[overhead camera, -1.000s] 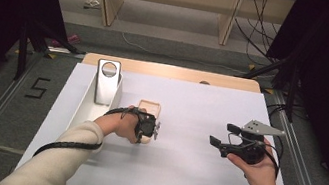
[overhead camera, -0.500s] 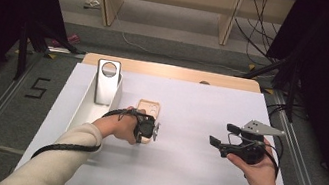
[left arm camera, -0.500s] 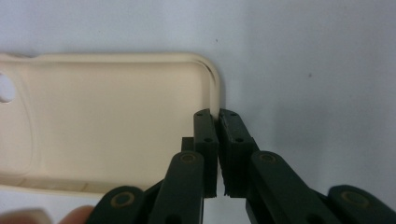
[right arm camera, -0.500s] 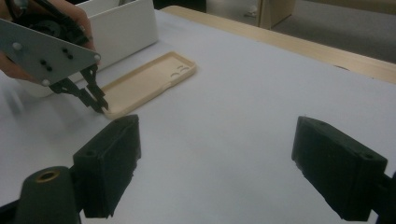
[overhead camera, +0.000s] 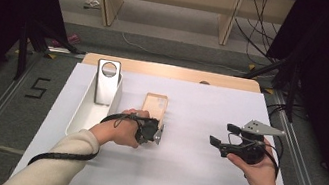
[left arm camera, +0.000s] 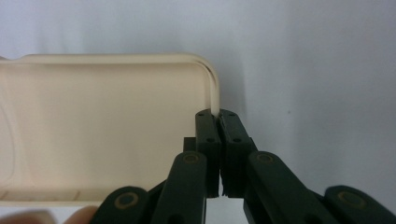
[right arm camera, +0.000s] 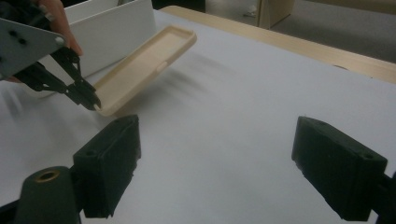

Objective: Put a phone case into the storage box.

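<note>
Cream tray (left arm camera: 102, 135), smooth matt plastic with a soft sheen along its rounded rim. The left gripper (left arm camera: 218, 122) has black matt plastic jaws, brass-coloured pins at the joints. White table cover (overhead camera: 188, 177) looks matt and paper-smooth, pale wood showing at the far edge. White bin (overhead camera: 85, 115), smooth plastic; the upright plate (overhead camera: 107, 83) in it looks brushed metal

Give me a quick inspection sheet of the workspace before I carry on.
Surface: white table top, flat.
Job's things: beige tray, one corner pinched and lifted, far end tilted up.
Clutter: white bin beside it, metal stand inside.
Grippers: left gripper shut on the tray's rim; right gripper open, nothing between its jaws.
Cables: one cable along the left sleeve; more on the floor behind.
Surroundings: dark curtains, wooden shelf legs, floor mark 5.
</note>
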`<state>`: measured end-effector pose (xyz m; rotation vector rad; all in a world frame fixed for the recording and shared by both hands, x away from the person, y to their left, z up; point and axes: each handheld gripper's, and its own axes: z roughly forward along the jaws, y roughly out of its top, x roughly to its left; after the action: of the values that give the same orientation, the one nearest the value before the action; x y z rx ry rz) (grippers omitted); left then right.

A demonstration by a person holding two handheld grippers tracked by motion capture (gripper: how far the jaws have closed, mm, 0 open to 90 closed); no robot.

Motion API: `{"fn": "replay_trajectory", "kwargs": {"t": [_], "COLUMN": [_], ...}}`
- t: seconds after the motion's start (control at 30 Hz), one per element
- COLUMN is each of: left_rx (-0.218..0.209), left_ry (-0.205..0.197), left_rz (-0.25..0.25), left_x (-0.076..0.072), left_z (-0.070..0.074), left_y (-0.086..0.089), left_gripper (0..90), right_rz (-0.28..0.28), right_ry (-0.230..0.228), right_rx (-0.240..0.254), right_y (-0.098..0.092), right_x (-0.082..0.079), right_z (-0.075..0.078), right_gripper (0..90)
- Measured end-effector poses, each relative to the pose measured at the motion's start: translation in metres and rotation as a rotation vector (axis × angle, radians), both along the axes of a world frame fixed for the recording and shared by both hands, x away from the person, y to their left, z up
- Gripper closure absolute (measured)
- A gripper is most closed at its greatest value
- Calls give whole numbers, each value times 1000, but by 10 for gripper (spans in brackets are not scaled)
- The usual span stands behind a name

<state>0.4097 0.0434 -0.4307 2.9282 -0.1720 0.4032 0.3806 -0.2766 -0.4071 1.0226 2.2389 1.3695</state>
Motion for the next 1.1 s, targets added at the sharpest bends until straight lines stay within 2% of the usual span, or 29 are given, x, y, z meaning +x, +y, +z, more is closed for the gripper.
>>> {"fn": "replay_trajectory", "kwargs": {"t": [0.07, 0.27, 0.3, 0.33, 0.4, 0.6, 0.63, 0.67, 0.87, 1.0, 1.1], "left_rx": [-18, -67, -72, -80, -104, -143, -137, -155, -169, -157, -166], "left_ry": [-27, -60, -48, -61, -53, -90, -97, -100, -119, -112, -113], "left_rz": [-6, -13, 1, -5, 9, -1, -10, -5, -17, -26, -36], "left_x": [-6, -25, -27, -29, -35, -47, -48, -51, -57, -60, -62], "left_z": [4, 7, 7, 6, 4, 2, 3, 3, 4, 5, 6], "left_y": [0, 3, 4, 4, 6, 7, 7, 6, 3, 0, -4], "left_gripper": [876, 876, 876, 876, 876, 876, 876, 876, 876, 876, 876], "right_rz": [0, 1, 0, 1, 3, 2, 2, 3, 7, 16, 30], "right_ry": [0, 4, 4, 4, 4, 9, 10, 9, 14, 24, 34], "right_rx": [-1, -4, -4, -5, -4, 0, 1, 1, 9, 23, 31], "right_y": [0, 2, 2, 3, 3, 5, 5, 5, 9, 15, 24], "right_x": [0, 0, 1, 1, 1, 1, 1, 1, 2, 5, 8], "right_z": [0, -1, -1, -1, -1, -1, -1, -1, -2, -3, -3], "right_gripper": [165, 164, 164, 165, 165, 165, 164, 165, 165, 165, 166]}}
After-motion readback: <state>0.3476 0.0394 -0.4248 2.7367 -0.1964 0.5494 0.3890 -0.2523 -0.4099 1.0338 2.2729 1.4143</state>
